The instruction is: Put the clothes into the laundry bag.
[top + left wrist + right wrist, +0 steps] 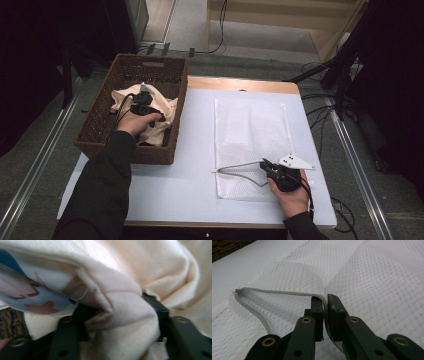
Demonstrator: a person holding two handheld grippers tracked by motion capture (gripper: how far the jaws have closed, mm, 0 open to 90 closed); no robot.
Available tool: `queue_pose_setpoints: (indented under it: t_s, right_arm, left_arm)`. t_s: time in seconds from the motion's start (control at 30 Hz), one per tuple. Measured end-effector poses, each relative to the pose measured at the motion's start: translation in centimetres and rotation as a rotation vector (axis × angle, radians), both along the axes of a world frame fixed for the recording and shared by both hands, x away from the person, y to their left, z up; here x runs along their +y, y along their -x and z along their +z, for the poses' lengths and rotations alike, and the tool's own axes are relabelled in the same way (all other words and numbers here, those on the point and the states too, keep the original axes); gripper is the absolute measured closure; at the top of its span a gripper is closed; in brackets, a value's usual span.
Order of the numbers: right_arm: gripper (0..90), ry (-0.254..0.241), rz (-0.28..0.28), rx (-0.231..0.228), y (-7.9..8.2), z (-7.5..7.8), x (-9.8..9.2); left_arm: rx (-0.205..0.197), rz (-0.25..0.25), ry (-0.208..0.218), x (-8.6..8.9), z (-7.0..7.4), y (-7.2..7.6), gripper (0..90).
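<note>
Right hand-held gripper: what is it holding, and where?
The right hand-held gripper pinches the mesh laundry bag by the zipper edge of its open mouth, lifting that edge.

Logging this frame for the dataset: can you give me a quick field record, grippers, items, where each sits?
left gripper: inside the basket, jaws around a fold of the cream garment, pads pressing it
right gripper: shut on the zipper edge of the mesh bag, lifting it so the mouth gapes
cream garment: bunched in the basket, printed patch visible in the left gripper view
basket: brown wicker, at the table's left edge
mesh bag: white, lying flat on the table
table: white top
</note>
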State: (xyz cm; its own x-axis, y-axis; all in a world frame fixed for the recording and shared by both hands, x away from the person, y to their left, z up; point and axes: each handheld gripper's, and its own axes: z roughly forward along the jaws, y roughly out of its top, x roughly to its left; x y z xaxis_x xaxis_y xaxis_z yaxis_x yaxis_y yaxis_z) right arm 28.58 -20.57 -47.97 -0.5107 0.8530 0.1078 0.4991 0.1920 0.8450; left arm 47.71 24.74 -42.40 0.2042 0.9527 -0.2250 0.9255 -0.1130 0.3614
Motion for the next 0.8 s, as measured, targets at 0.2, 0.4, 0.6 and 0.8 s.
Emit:
queue_pose_setpoints:
  t_s: [0.2,0.4,0.6,0.8]
  right_arm:
    - [84.6,-0.007,-0.001,0.003,0.0,0.0,-0.1]
    - [84.6,-0.007,0.001,0.001,0.0,0.0,-0.1]
    - [84.6,-0.001,0.003,0.003,-0.1,0.0,0.0]
    - [84.6,0.007,0.002,0.001,0.0,-0.1,0.1]
  left_arm:
    - [0.026,-0.045,-0.002,1.0,0.9,-0.1,70.1]
    - [-0.008,-0.042,-0.166,2.4,1.7,0.1,72.1]
    - [0.014,0.014,-0.144,3.1,1.2,-0.2,25.2]
    - [0.063,-0.077,-0.175,1.8,-0.3,-0.2,12.1]
